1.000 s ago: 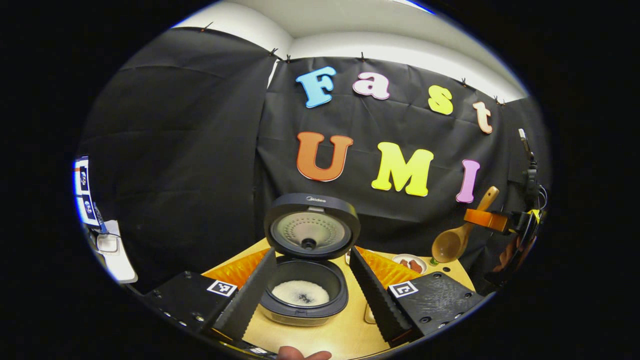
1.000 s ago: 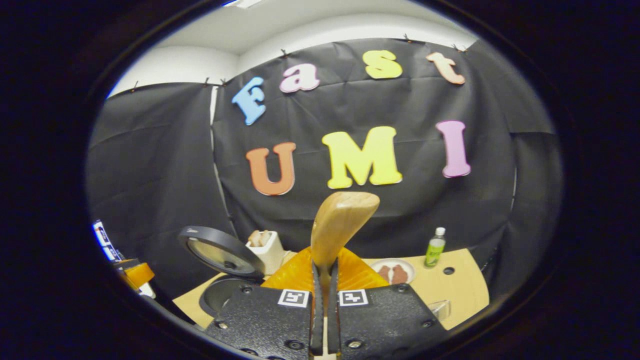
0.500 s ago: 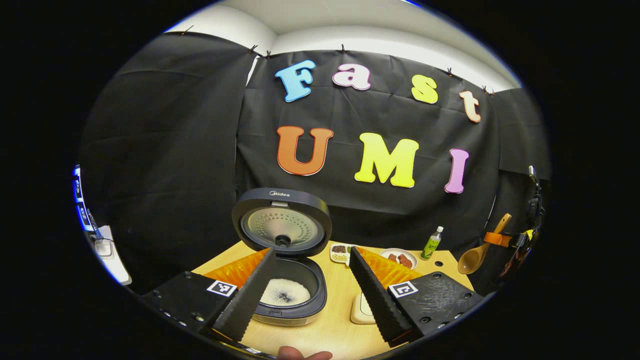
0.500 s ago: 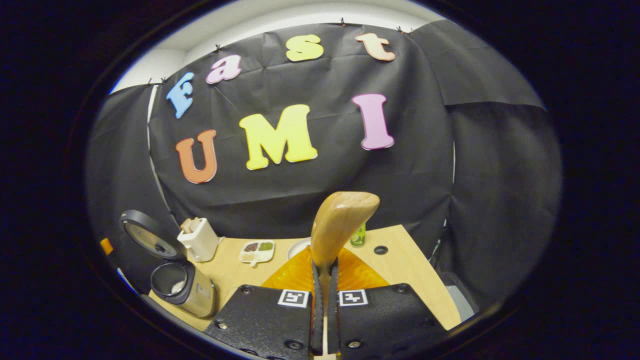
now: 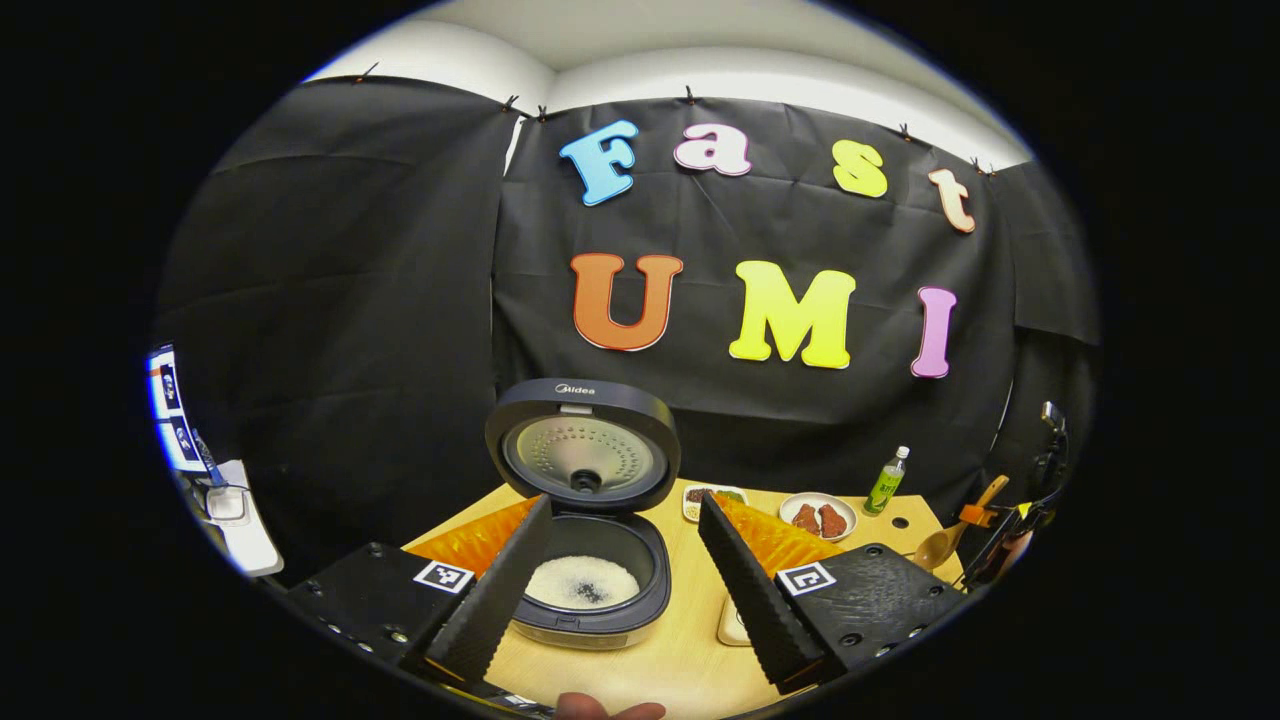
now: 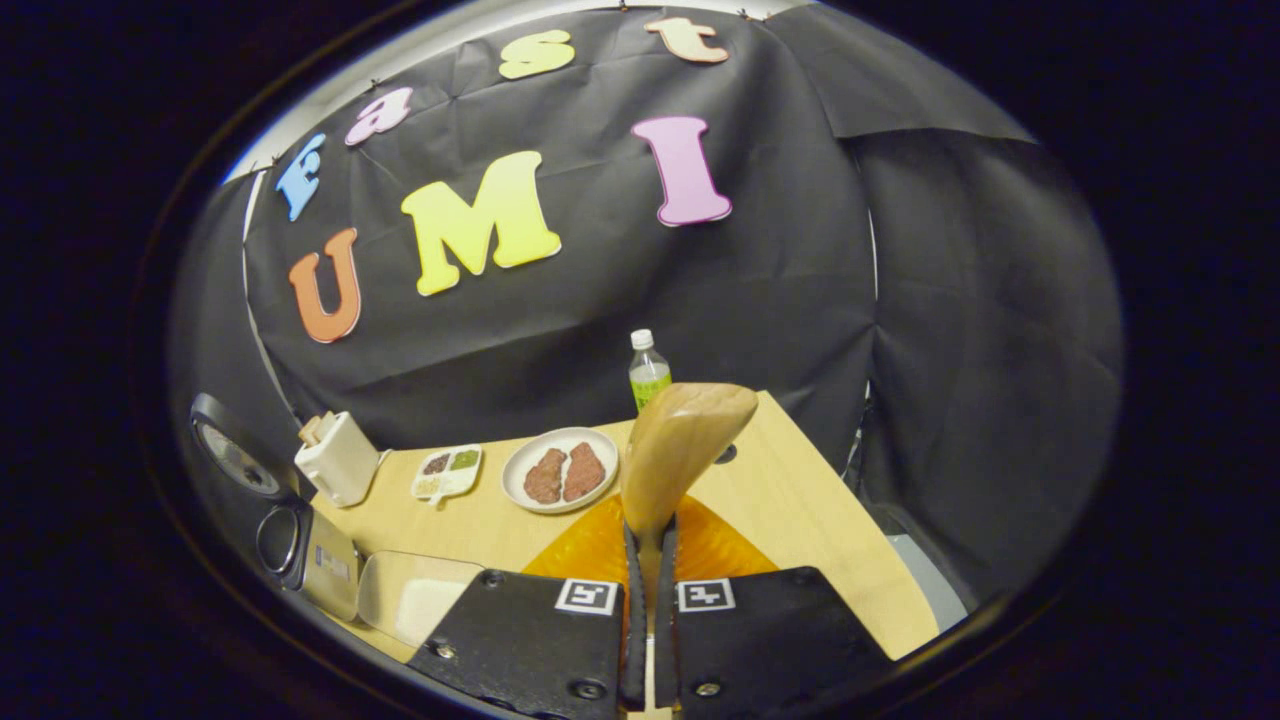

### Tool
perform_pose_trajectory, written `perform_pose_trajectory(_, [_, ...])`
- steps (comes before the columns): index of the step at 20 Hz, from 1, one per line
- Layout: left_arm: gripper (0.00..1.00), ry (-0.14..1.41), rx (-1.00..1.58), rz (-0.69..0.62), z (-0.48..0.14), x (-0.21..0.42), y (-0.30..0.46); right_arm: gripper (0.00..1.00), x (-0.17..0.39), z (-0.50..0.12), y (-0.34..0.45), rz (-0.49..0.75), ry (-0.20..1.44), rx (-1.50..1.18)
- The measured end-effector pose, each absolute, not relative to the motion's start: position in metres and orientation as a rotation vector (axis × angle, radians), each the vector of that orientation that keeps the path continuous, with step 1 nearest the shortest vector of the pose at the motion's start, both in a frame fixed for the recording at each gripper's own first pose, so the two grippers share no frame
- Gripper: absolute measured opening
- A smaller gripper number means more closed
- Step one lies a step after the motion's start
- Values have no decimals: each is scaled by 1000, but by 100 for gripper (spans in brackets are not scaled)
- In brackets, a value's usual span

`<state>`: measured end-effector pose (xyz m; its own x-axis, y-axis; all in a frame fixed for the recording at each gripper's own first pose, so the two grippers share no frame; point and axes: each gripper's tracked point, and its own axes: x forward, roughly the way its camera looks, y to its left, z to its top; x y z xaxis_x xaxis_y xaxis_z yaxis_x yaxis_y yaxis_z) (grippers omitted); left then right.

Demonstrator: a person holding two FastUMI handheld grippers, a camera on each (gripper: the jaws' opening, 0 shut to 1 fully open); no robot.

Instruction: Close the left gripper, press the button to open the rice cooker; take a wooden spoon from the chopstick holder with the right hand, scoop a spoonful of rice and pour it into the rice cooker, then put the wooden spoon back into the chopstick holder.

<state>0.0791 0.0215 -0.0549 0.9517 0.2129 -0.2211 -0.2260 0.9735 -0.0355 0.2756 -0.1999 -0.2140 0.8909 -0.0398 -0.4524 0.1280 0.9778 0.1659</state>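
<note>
wooden spoon (image 6: 680, 450) is pinched tight in the right gripper (image 6: 648, 600). the left gripper (image 5: 620, 580) is wide, over the open rice cooker (image 5: 585, 520).

Wooden table (image 6: 790, 510) with rice cooker (image 5: 590, 590), plate (image 6: 560, 470), bottle (image 6: 648, 372)

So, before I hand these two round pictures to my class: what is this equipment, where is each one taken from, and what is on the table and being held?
A person holds a two-finger gripper in each hand, and each carries a fisheye camera looking along its own fingers. In the left gripper view, the left gripper is open, facing the rice cooker, whose lid is up with rice inside. In the right gripper view, the right gripper is shut on a wooden spoon. The wooden table carries a plate of meat, a small bottle, a divided dish, a white chopstick holder and a shallow tray.
</note>
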Motion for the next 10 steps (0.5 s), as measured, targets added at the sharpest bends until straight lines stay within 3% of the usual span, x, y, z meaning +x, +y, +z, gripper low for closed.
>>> perform_pose_trajectory(10, [95, 253, -2, 236, -53, 80, 9, 10, 288, -290, -199, -60, 532, 237])
